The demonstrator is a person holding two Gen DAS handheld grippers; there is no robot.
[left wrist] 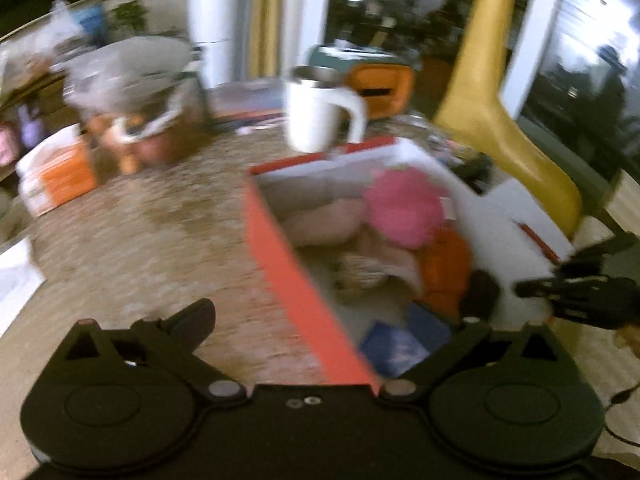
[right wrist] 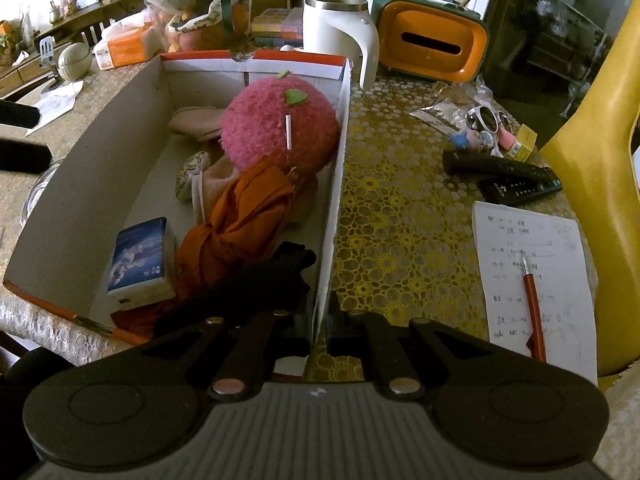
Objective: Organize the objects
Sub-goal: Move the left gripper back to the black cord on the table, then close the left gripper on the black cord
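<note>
the right wall of the open orange-and-white cardboard box (right wrist: 336,184), lying on the lace-covered tabletop (right wrist: 400,208), is being clenched by the right tool (right wrist: 319,320); the left tool (left wrist: 332,320) is being held released above its orange side.

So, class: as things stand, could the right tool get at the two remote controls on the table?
Probably not right away. The right tool is shut on the box wall, so it must let go first. After that, the remote controls lie on open tablecloth to its right with nothing between.
</note>
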